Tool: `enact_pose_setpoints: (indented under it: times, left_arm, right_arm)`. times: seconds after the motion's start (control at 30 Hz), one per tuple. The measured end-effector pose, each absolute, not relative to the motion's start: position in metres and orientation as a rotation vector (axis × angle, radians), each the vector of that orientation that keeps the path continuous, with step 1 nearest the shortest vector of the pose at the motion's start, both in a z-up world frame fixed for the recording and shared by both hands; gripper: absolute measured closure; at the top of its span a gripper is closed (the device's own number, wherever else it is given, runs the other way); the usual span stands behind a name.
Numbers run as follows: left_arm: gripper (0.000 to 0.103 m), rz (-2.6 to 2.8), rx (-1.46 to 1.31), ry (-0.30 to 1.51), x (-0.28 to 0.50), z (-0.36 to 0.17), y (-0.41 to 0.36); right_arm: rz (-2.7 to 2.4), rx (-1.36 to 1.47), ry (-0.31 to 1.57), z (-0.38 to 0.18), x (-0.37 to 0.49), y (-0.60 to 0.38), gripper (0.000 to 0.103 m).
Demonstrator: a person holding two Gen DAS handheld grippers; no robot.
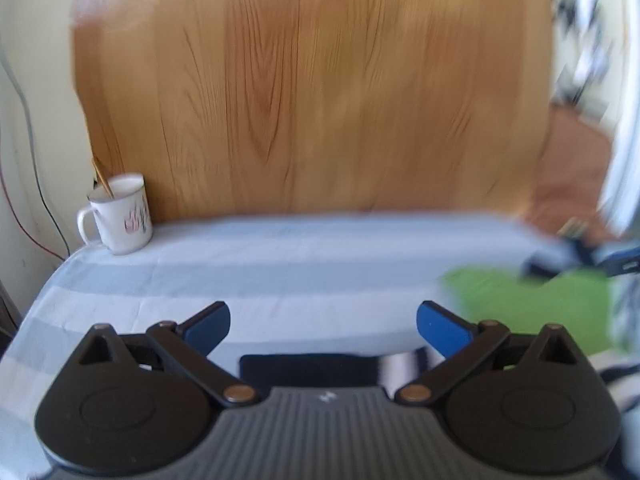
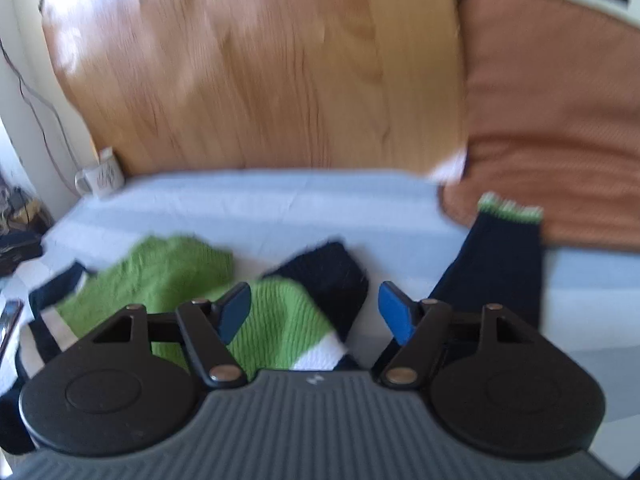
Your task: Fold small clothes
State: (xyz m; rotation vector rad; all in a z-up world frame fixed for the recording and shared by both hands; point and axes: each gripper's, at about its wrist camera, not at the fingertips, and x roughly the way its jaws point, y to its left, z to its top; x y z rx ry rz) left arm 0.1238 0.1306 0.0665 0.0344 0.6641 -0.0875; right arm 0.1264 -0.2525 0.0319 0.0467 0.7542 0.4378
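Green, navy and white knitwear lies rumpled on a bed covered in a pale blue striped sheet (image 2: 280, 208). It looks like a small sweater (image 2: 276, 312), its green body spread toward the left, a navy part (image 2: 332, 276) bunched up in the middle and one navy sleeve (image 2: 496, 272) stretched out to the right. The striped green and white cuff (image 2: 512, 206) of that sleeve reaches the edge of an orange-brown cushion (image 2: 560, 100).

Hanging above the sweater, the right claw (image 2: 316, 312) has its blue pads (image 2: 394, 314) parted about halfway, with nothing pinched between them; the knit shows below the gap.

Over the bare sheet further left, the left claw (image 1: 323, 326) stands wide with nothing in it. From that side the green of the sweater (image 1: 532, 308) shows only as a blur at the right, and a dark fold with a bit of black and white stripe (image 1: 312, 370) lies just under the claw's body.

A wooden headboard (image 1: 312, 88) rises behind the bed. At the far left corner of the sheet, against the headboard, stands a white mug (image 1: 120, 216) with a stick-like thing poking out of it. Thin cables (image 1: 24, 128) run down the pale wall beside it.
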Motion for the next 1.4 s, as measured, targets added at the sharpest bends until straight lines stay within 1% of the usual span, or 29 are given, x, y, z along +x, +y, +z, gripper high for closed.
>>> enact_pose_setpoints:
  times: [0.03, 0.07, 0.1, 0.13, 0.17, 0.2, 0.33, 0.43, 0.47, 0.5, 0.53, 0.57, 0.6, 0.63, 0.67, 0.7, 0.77, 0.8, 0.83, 0.93, 1.07, 1.17, 1.2, 1.23, 1.27, 1.3, 1.33, 1.37, 1.4]
  left_arm:
    - [0.013, -0.085, 0.035, 0.734, 0.137, 0.049, 0.131]
    - [0.025, -0.098, 0.025, 0.799, 0.145, 0.034, 0.131]
    - [0.050, -0.113, 0.021, 0.846, 0.149, 0.024, 0.129]
    - [0.058, -0.109, 0.055, 0.828, 0.143, 0.020, 0.124]
    - [0.070, -0.128, 0.097, 0.816, 0.135, 0.021, 0.118]
    - [0.090, -0.147, 0.104, 0.815, 0.127, 0.025, 0.115]
    - [0.091, -0.162, 0.089, 0.761, 0.082, 0.049, 0.118]
    - [0.091, -0.164, 0.068, 0.728, 0.051, 0.066, 0.129]
    - [0.090, -0.166, 0.064, 0.727, 0.043, 0.069, 0.133]
    - [0.086, -0.173, 0.063, 0.731, 0.038, 0.072, 0.135]
    - [0.080, -0.174, 0.062, 0.731, 0.033, 0.075, 0.137]
    - [0.074, -0.161, 0.064, 0.726, 0.033, 0.079, 0.137]
    - [0.064, -0.144, 0.075, 0.708, 0.034, 0.085, 0.135]
    - [0.057, -0.137, 0.089, 0.683, 0.033, 0.091, 0.133]
    - [0.053, -0.138, 0.106, 0.653, 0.040, 0.099, 0.130]
    - [0.045, -0.145, 0.120, 0.632, 0.043, 0.104, 0.124]
    - [0.031, -0.201, 0.161, 0.591, 0.059, 0.110, 0.107]
    - [0.018, -0.235, 0.183, 0.580, 0.068, 0.109, 0.098]
    - [0.009, -0.272, 0.210, 0.571, 0.079, 0.105, 0.086]
    - [0.007, -0.371, 0.234, 0.599, 0.117, 0.084, 0.060]
    - [0.005, -0.546, 0.154, 0.689, 0.160, 0.047, 0.043]
    - [0.008, -0.671, 0.072, 0.780, 0.179, 0.029, 0.042]
    - [0.017, -0.714, 0.059, 0.808, 0.181, 0.024, 0.041]
    - [0.031, -0.740, 0.066, 0.827, 0.178, 0.020, 0.039]
    - [0.038, -0.743, 0.093, 0.832, 0.173, 0.017, 0.034]
    - [0.052, -0.727, 0.127, 0.825, 0.167, 0.016, 0.031]
    - [0.068, -0.696, 0.158, 0.808, 0.161, 0.015, 0.028]
    - [0.076, -0.659, 0.176, 0.793, 0.156, 0.017, 0.026]
    - [0.089, -0.638, 0.168, 0.790, 0.152, 0.019, 0.027]
  right_arm:
    - [0.440, 0.002, 0.776, 0.026, 0.121, -0.248, 0.075]
    - [0.443, -0.012, 0.771, 0.025, 0.111, -0.248, 0.091]
    - [0.443, -0.007, 0.736, 0.030, 0.099, -0.252, 0.091]
    - [0.441, -0.007, 0.698, 0.038, 0.085, -0.259, 0.091]
    - [0.425, 0.004, 0.654, 0.051, 0.070, -0.270, 0.092]
    - [0.405, 0.020, 0.614, 0.062, 0.055, -0.281, 0.092]
    - [0.308, 0.120, 0.486, 0.096, -0.015, -0.340, 0.091]
    - [0.248, 0.116, 0.536, 0.086, -0.053, -0.359, 0.091]
    - [0.238, 0.115, 0.582, 0.076, -0.057, -0.361, 0.087]
    - [0.231, 0.111, 0.631, 0.066, -0.059, -0.362, 0.079]
    - [0.206, 0.092, 0.652, 0.059, -0.060, -0.360, 0.076]
    - [0.171, 0.071, 0.655, 0.056, -0.062, -0.360, 0.066]
    - [0.147, 0.065, 0.641, 0.057, -0.061, -0.359, 0.057]
    - [0.144, 0.081, 0.607, 0.061, -0.059, -0.360, 0.054]
    - [0.159, 0.107, 0.562, 0.064, -0.059, -0.363, 0.047]
    - [0.179, 0.132, 0.524, 0.068, -0.055, -0.364, 0.039]
    - [0.229, 0.152, 0.478, 0.071, -0.044, -0.361, 0.030]
    - [0.260, 0.151, 0.470, 0.071, -0.035, -0.356, 0.027]
    - [0.291, 0.150, 0.475, 0.068, -0.026, -0.353, 0.026]
    - [0.382, 0.147, 0.532, 0.057, 0.002, -0.341, 0.024]
    - [0.492, 0.131, 0.622, 0.044, 0.028, -0.330, 0.017]
    - [0.577, 0.140, 0.708, 0.033, 0.042, -0.328, 0.017]
    - [0.598, 0.145, 0.742, 0.029, 0.046, -0.327, 0.017]
    - [0.617, 0.150, 0.772, 0.026, 0.048, -0.326, 0.017]
    - [0.640, 0.154, 0.791, 0.022, 0.049, -0.323, 0.018]
    - [0.655, 0.155, 0.791, 0.021, 0.047, -0.321, 0.023]
    - [0.654, 0.147, 0.776, 0.020, 0.042, -0.317, 0.030]
    - [0.651, 0.134, 0.771, 0.020, 0.036, -0.311, 0.053]
    - [0.638, 0.120, 0.764, 0.021, 0.030, -0.305, 0.069]
